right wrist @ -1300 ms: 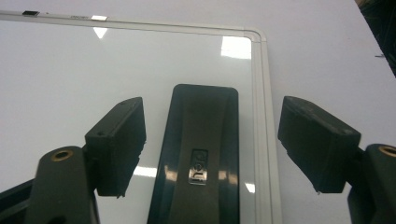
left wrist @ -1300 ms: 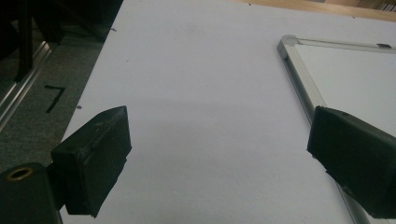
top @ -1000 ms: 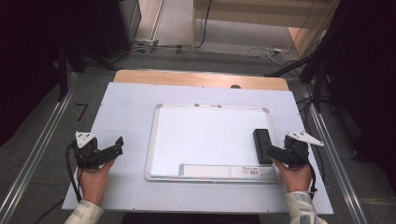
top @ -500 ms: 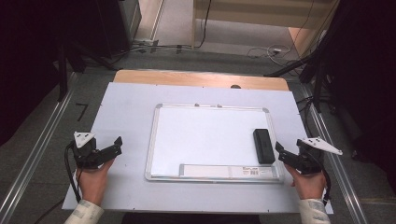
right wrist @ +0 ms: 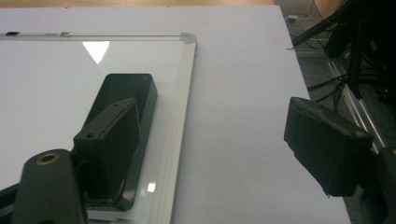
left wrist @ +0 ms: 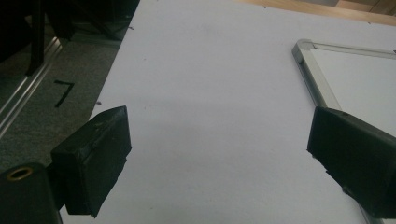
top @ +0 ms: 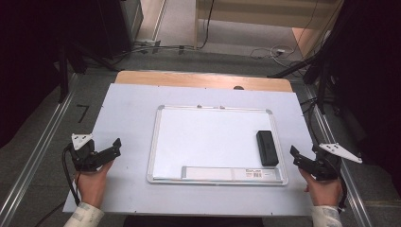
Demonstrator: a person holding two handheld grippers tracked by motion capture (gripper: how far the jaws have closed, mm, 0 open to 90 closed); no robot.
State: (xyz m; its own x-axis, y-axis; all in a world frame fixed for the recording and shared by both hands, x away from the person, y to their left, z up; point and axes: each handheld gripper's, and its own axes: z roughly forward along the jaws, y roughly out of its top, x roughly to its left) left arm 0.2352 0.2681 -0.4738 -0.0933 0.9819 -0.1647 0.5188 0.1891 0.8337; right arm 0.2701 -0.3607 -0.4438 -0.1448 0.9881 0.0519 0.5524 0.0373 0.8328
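Black eraser [top: 266, 147] on whiteboard [top: 208, 139], tongs apart

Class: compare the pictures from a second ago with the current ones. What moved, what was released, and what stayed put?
The right gripper let go of the black eraser and drew back off the whiteboard, toward the table's right edge, jaws open. The eraser, whiteboard and left gripper stayed put.

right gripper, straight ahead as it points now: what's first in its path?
Probably nothing: the open right gripper points up bare table sheet. The whiteboard frame and black eraser lie just off its left jaw.
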